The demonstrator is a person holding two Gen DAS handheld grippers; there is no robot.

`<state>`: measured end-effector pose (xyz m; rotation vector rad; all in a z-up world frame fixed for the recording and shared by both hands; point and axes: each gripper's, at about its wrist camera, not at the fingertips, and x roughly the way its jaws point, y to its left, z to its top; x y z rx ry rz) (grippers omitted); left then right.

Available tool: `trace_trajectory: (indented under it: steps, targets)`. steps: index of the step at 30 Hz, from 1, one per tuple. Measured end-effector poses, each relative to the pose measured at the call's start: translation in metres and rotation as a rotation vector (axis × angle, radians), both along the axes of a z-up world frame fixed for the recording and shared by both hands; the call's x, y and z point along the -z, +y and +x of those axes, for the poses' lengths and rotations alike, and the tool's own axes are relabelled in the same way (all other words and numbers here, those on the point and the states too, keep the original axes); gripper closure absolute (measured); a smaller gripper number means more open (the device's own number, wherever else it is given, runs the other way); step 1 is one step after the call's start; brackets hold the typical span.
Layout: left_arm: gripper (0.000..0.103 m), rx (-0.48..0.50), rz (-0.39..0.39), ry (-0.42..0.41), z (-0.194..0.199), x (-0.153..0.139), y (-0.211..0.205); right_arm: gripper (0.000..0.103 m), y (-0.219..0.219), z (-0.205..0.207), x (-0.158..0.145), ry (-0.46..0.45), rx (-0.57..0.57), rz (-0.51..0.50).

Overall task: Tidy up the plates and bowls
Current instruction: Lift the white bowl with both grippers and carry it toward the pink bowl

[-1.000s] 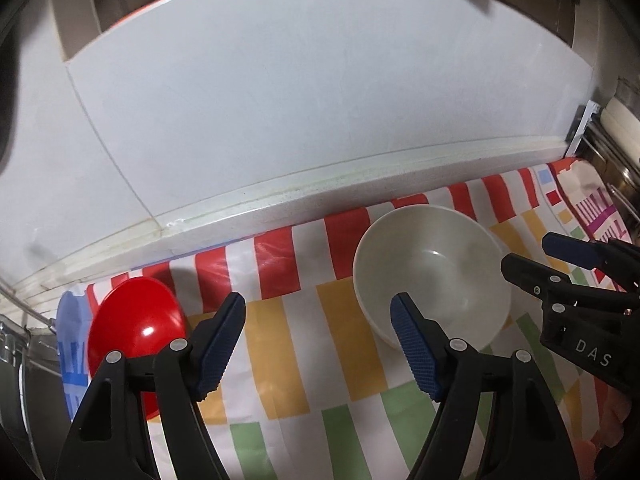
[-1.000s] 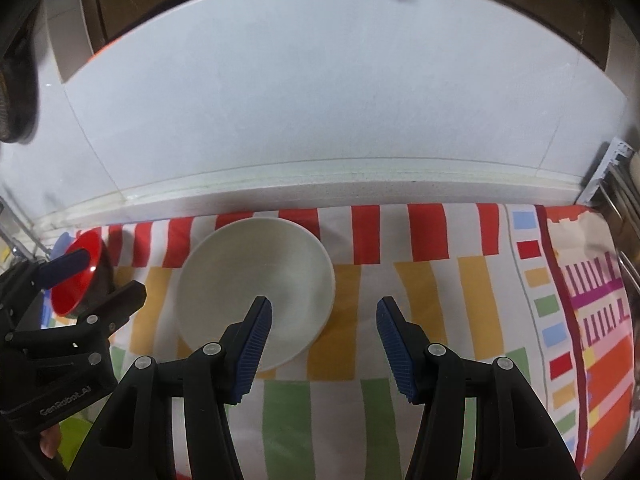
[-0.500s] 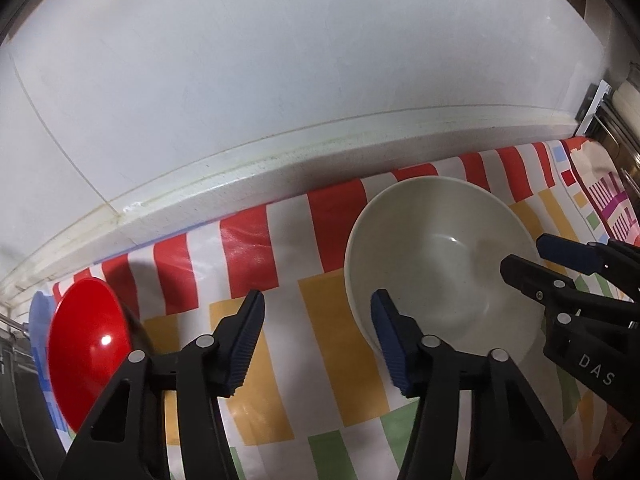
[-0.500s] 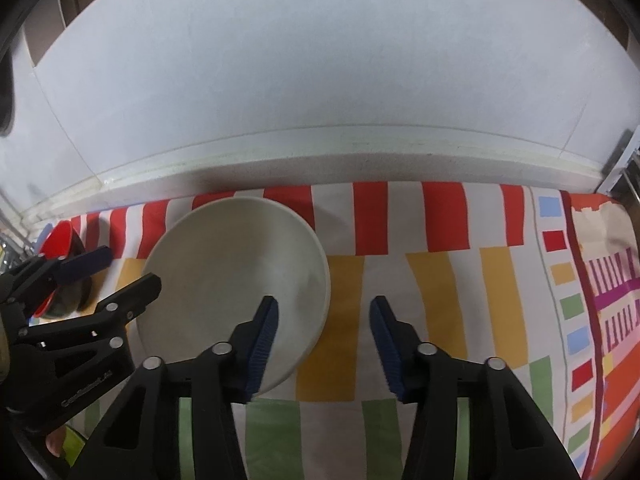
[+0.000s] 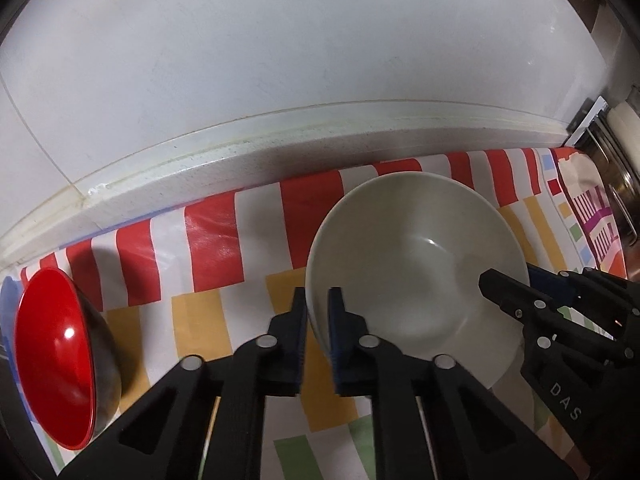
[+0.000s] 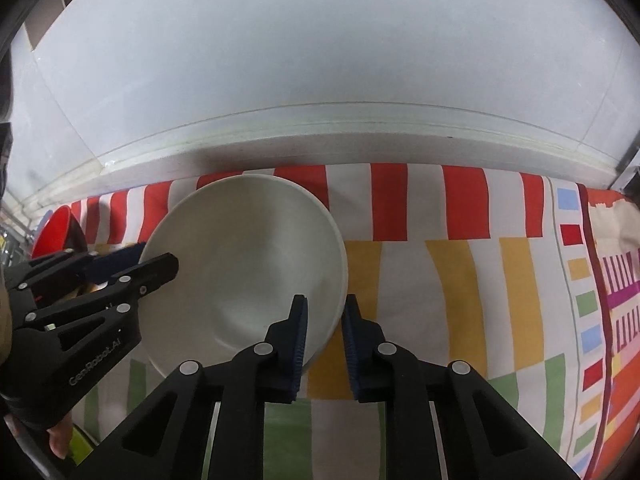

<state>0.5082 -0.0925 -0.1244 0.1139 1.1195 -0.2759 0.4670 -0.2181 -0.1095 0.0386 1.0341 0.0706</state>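
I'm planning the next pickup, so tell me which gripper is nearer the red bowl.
Left. The left gripper is clamped on the white bowl's rim facing the red bowl; the right gripper pinches the opposite rim, farther away.

- White tiled wall (image 5: 280, 52) behind, faint grout lines.
- Pale speckled counter ledge (image 6: 360, 136) along wall base.
- Striped cloth (image 6: 460, 280) over worktop: red, yellow, green, white blocks.
- Metal rack (image 5: 616, 184) at far right, partly cut off.

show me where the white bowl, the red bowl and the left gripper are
white bowl (image 5: 416, 264), left wrist view, inner wall.
red bowl (image 5: 52, 352), left wrist view, glossy inside.
left gripper (image 5: 317, 312), left wrist view, between fingertips.
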Motion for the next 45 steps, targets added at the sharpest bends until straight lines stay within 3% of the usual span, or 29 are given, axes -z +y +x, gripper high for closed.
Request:
trace_trajectory:
  steps: [9,19,29,45]
  targets:
    - [0.092,-0.017,-0.019,-0.026,-0.014,-0.019,0.006,0.086,0.000,-0.006,-0.009,0.002,-0.001,0.019]
    - [0.092,0.001,-0.064,-0.095,-0.057,-0.057,0.012,0.086,-0.004,-0.033,-0.036,-0.026,0.011,0.037]
    - [0.092,0.039,-0.097,-0.149,-0.119,-0.090,0.005,0.086,-0.014,-0.095,-0.074,-0.101,0.053,0.032]
    - [0.092,0.107,-0.118,-0.195,-0.215,-0.115,-0.002,0.086,-0.016,-0.201,-0.099,-0.146,0.097,0.018]
